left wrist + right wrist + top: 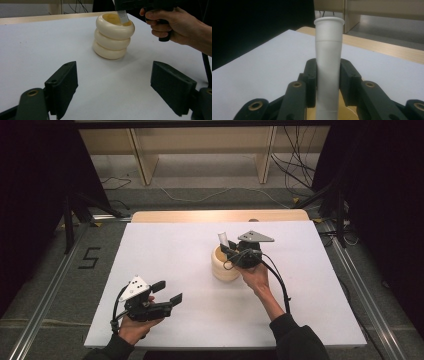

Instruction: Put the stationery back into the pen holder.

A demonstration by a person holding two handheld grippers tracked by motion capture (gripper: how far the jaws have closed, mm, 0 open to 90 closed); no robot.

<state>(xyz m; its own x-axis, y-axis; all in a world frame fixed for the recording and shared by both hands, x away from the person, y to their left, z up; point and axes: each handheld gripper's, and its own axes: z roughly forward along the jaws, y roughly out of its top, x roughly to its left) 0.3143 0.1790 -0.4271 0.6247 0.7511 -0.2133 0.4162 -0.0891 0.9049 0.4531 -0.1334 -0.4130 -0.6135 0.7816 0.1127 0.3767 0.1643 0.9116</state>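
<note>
- Desk (165, 245): white top, with a strip of bare wood along the far edge at 12 o'clock.
- Cream holder (224, 265): stands upright a little right of the desk centre. Its body is three stacked rounded rings, and the mouth is open at the top. In the left gripper view the holder (111, 40) shows a yellowish inner wall.
- Right tool (228, 251): sits over the holder's mouth, on its 3 o'clock side, held by the right hand (256, 276). Grey three-cornered plate on top. A black cable runs back along the forearm toward 5 o'clock.
- Right tool, state: jaws closed on a white tube (328, 62), one pad on each side of its shaft.
- White tube: upright between the jaws, flared rim at the top, lower end inside the holder's mouth. From above the tube (223, 239) rises from the far side of the mouth and leans slightly toward 11 o'clock. Cannot tell whether its lower end touches the holder's floor.
- Left tool (166, 293): near the desk's 7 o'clock corner, held by the left hand (134, 326), pointing toward 2 o'clock at the holder.
- Left tool, state: jaws spread wide, nothing between them. Well apart from the holder.
</note>
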